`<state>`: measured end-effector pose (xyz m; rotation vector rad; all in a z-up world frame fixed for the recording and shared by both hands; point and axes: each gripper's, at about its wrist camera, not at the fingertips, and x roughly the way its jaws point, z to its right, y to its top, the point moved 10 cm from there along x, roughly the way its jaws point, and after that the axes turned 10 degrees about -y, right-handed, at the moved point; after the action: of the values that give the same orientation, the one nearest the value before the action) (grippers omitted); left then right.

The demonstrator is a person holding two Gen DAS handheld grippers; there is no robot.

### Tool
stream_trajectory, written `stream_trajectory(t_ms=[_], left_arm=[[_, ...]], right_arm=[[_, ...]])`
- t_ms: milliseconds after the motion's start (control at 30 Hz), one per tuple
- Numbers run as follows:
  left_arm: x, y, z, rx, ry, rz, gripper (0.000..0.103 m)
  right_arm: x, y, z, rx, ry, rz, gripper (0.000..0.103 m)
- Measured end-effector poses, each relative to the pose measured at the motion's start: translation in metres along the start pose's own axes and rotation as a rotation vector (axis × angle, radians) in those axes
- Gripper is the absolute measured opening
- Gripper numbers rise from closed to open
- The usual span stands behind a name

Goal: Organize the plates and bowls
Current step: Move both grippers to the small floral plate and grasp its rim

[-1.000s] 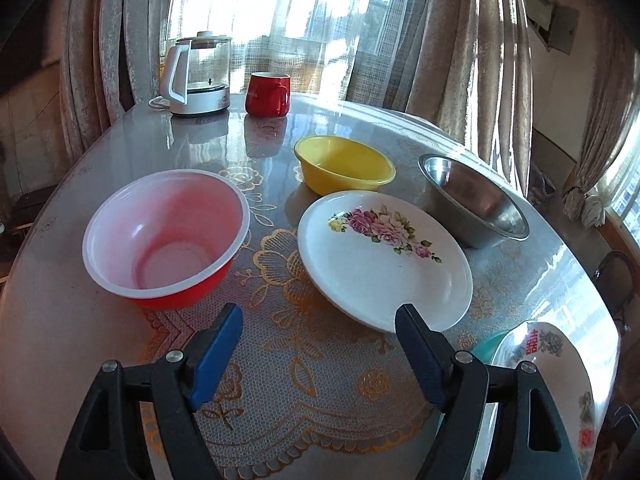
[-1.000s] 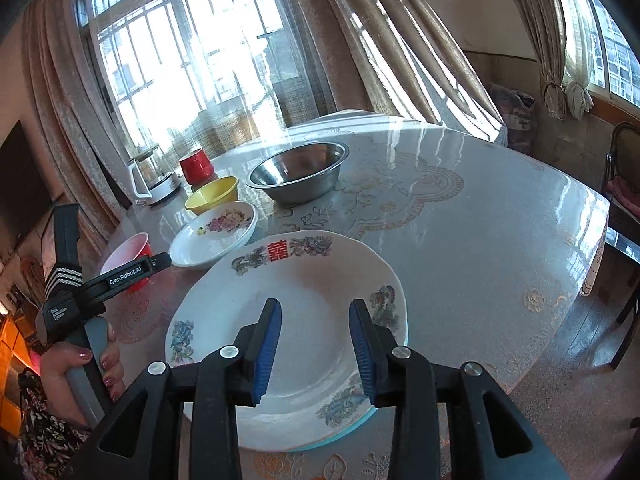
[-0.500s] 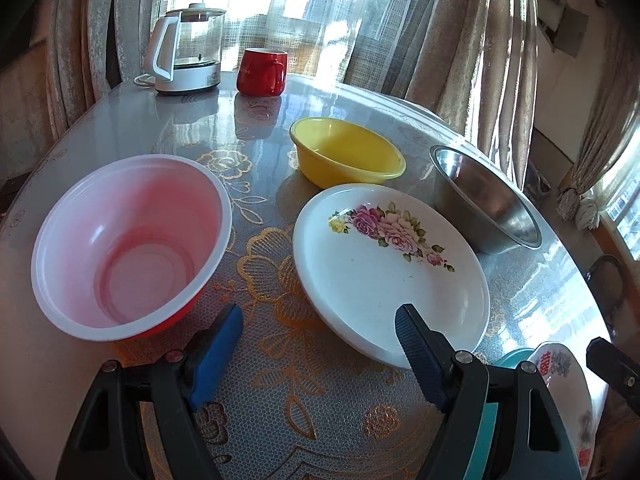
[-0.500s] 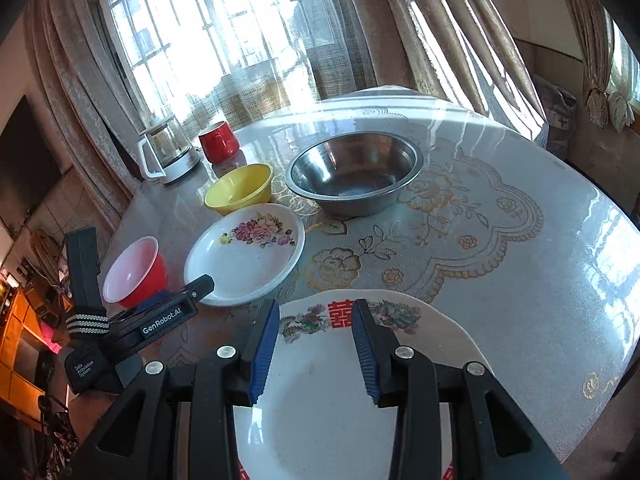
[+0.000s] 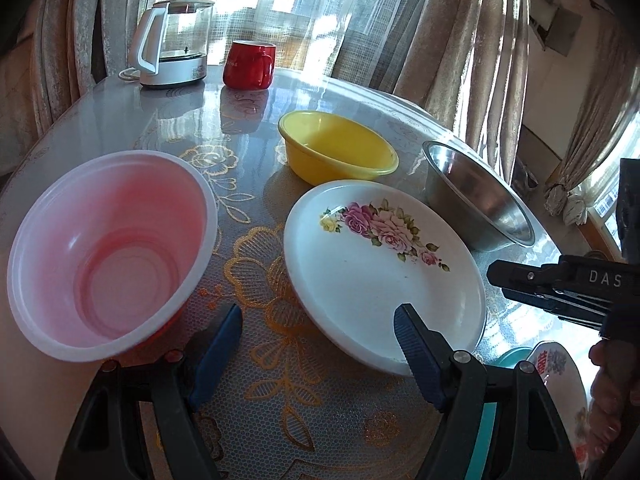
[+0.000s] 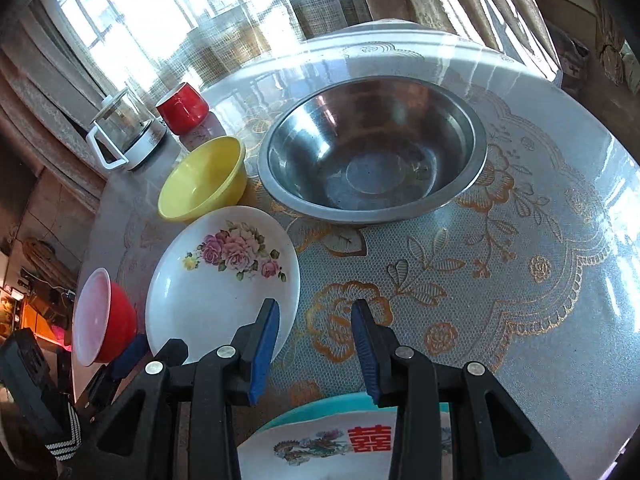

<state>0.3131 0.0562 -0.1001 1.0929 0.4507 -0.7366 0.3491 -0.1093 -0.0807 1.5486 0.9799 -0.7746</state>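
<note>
On round table (image 6: 560,240) with lace-pattern cover, left to right: red bowl (image 5: 108,256) with white inside, floral plate (image 5: 380,276) with pink roses, yellow bowl (image 5: 336,152) just behind it, steel bowl (image 6: 372,148) further right. Behind, near window: glass kettle (image 5: 172,44), red mug (image 5: 250,65). Nearest right-hand camera: large plate (image 6: 336,448) with teal rim, red double-happiness character and dragon print, partly hidden under tool. Readable writing: "DAS" on black body at right edge of left view. Left gripper (image 5: 318,330) spread wide, nothing between pads, hovering between red bowl and floral plate. Right gripper (image 6: 316,332) parted narrowly, holding nothing, over bare cover beside floral plate's edge.
</note>
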Motion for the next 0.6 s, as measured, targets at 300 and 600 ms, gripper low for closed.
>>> stream_trajectory(t_ms=[300,600], left_arm=[[0.001,0.003,-0.001,-0.015,-0.033,0.005,0.069],[0.004,0.003,0.002,-0.014,-0.072,-0.008,0.049]], right_arm=[[0.023,0.01,-0.011,0.003,0.012,-0.035,0.038],[0.037,0.009,-0.022,-0.032,-0.008,-0.052,0.026]])
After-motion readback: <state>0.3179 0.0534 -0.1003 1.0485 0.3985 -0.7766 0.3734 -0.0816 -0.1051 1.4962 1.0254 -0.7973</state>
